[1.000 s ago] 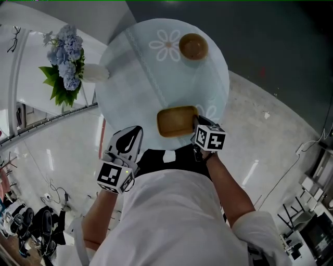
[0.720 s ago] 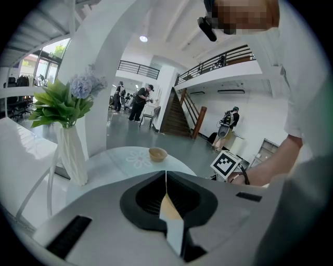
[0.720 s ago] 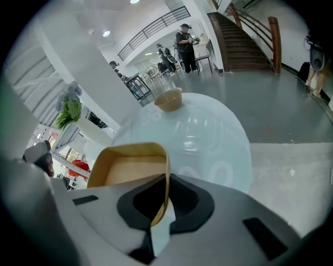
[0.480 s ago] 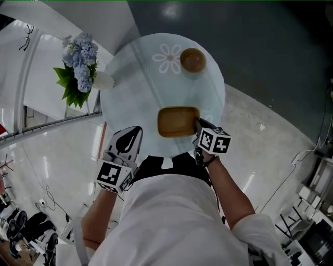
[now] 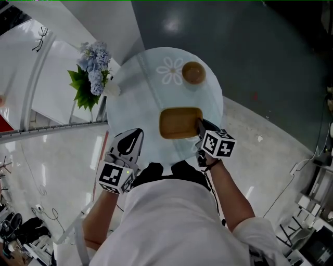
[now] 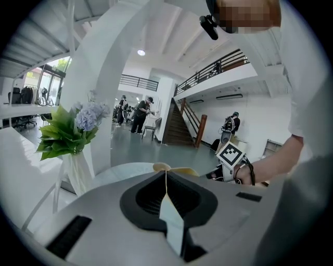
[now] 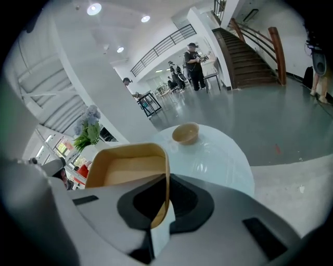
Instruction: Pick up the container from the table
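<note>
Container (image 5: 179, 122) lifted off table (image 5: 136, 88) — bowl (image 5: 193, 72), flowers (image 5: 93, 72) beyond

Bright and evenly lit indoors, from ceiling lamps (image 7: 93, 8) overhead and daylight through windows (image 6: 49, 78) at the far left. Pale streaks of glare on the glossy floor (image 5: 49, 156), a soft sheen on the round table (image 7: 218, 156). Heavy fisheye bending and black corners in both gripper views; sharp in the middle, softer up close.
</note>
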A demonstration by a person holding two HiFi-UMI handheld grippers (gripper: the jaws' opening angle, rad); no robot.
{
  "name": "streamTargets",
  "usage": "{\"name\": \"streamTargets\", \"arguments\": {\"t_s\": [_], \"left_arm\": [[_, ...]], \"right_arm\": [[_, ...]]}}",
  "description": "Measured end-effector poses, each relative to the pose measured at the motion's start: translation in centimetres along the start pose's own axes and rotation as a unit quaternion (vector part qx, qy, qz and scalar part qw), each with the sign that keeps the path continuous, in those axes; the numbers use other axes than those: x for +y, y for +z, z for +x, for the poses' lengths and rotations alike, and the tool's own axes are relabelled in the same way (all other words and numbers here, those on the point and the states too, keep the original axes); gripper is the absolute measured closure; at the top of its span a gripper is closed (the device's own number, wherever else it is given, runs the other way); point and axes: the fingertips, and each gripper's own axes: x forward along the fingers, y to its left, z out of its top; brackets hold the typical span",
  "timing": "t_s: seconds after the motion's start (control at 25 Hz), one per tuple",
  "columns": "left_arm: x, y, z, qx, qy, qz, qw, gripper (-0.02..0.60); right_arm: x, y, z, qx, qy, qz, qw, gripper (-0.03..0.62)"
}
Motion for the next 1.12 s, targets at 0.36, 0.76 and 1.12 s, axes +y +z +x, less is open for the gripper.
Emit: {"name": "streamTargets", "arguments": {"t_s": [0.36, 0.76, 1.12], "left_arm": [[0.1, 2.0, -1.0, -0.029, 0.008, 0.004, 0.9995, 0.560], [-0.1, 4.3, -1.6, -0.055, 0.006, 0.016, 0.9983, 0.560], [-0.1, 6.3, -2.2, -0.076, 0.004, 0.027, 0.9967, 0.560]], "right_arm": [[1.6, 4.0, -2.5, -0.048, 0.011, -0.016, 0.999, 0.566], [3.9, 7.0, -5.6, -0.094, 0.032, -0.021, 0.995, 0.567], [5.9, 9.9, -8.5, -0.136, 0.048, -0.028, 0.989, 0.566]]}}
